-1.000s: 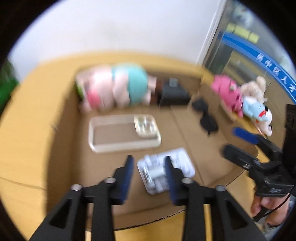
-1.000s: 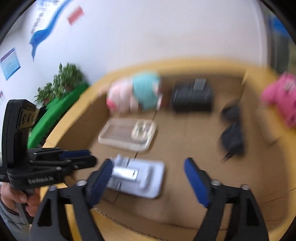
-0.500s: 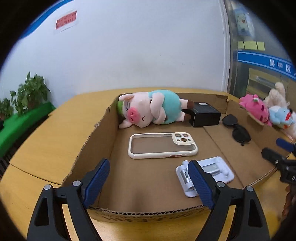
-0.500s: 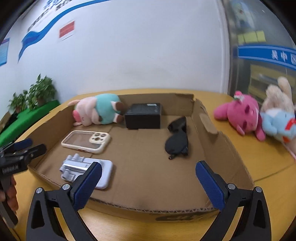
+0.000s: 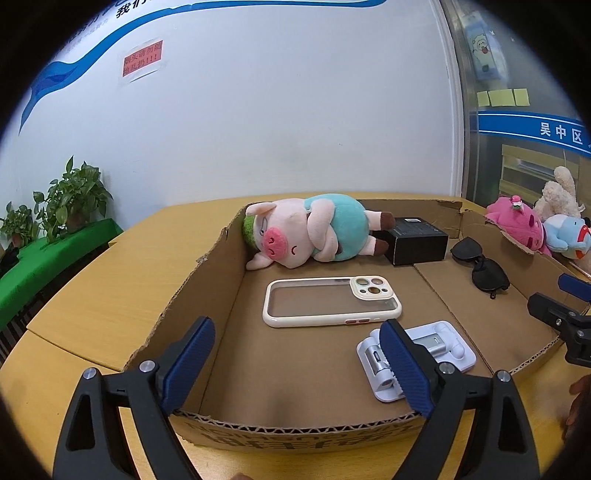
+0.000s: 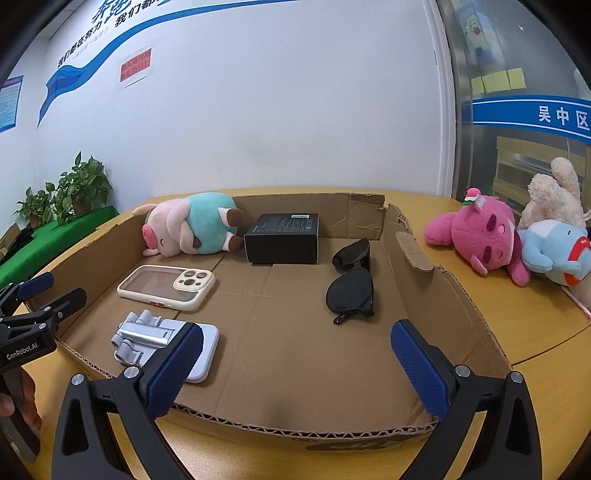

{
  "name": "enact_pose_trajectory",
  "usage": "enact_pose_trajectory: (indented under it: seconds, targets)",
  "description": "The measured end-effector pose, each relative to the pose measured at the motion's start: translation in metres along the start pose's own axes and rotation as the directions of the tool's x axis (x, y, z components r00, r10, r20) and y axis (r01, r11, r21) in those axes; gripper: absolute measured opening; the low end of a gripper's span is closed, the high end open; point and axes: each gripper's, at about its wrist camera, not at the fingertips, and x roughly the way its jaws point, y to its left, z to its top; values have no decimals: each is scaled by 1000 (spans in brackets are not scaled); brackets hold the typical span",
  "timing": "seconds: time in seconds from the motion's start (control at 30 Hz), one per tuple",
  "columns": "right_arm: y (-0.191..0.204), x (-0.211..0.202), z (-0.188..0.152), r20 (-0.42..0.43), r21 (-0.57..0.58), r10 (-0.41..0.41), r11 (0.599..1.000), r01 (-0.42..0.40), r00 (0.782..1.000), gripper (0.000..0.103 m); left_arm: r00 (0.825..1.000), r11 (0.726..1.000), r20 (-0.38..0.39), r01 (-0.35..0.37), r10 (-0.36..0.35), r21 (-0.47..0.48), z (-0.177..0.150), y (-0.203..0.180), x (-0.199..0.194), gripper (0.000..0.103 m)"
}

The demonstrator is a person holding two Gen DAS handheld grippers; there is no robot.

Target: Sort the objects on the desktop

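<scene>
Readable at the lower left of the right wrist view: "GenRobot.AI" in white on the black body of the left gripper (image 6: 35,295). At the right edge of both views, white characters "吴中区" on a blue band (image 6: 532,116) across the glass. On the wall, upper left, a red sign (image 6: 135,65) and blue slogan lettering (image 6: 110,18), neither legible; likewise the print on the cardboard box's front wall (image 5: 295,437).

Left black two-finger gripper with blue ribbed pads (image 5: 297,363): jaws spread wide, nothing between them, level, pointing forward. Right black two-finger gripper with blue ribbed pads (image 6: 295,369): likewise spread wide, empty, level. The two grippers sit side by side.
</scene>
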Motion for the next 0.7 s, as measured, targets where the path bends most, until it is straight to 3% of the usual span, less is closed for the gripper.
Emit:
enact_pose_trajectory:
  seconds: [0.7]
  targets:
    - [1,0,-1,1,-3,6,1000,-6,1000,103,1000,1000,-3,7,-7,2,1,-1,2,95]
